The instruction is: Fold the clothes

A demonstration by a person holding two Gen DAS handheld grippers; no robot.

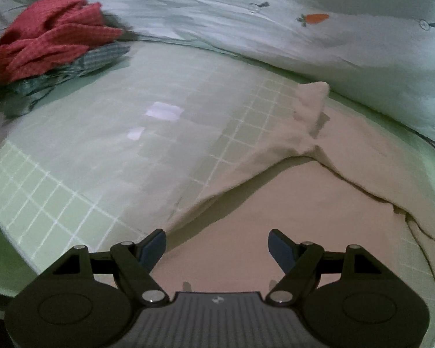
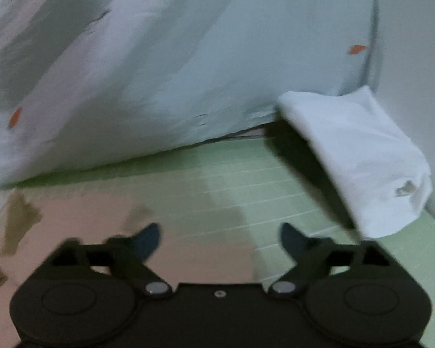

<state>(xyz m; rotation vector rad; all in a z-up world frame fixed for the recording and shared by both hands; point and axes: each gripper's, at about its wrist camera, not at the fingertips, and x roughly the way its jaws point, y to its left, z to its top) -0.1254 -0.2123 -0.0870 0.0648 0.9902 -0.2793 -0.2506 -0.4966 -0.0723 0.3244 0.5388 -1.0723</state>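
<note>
Two hand-held grippers hover over a bed covered in a pale green sheet (image 1: 72, 203) with a white grid pattern. The left hand-held gripper (image 1: 217, 246) has its blue-tipped jaws spread wide with nothing between them; directly beneath and ahead of it lies a beige garment (image 1: 275, 217), spread mostly flat on the sheet, with one fold running diagonally across it and a rumpled corner sticking up further ahead and to the right. Far ahead and to the left of this gripper sits a heap of clothes: a red knitted piece (image 1: 52, 40) piled on top of a dark checked one (image 1: 81, 66). Behind everything, along the far side, lies a light blue quilt (image 1: 275, 29) printed with small orange carrots. The right hand-held gripper (image 2: 220, 240) also stands wide apart and empty; the view from it is blurred. Under it and to its left is the edge of the beige garment (image 2: 101, 232). Ahead and to its right a white folded or rolled cloth (image 2: 362, 159) rests on the sheet, next to the quilt.
</note>
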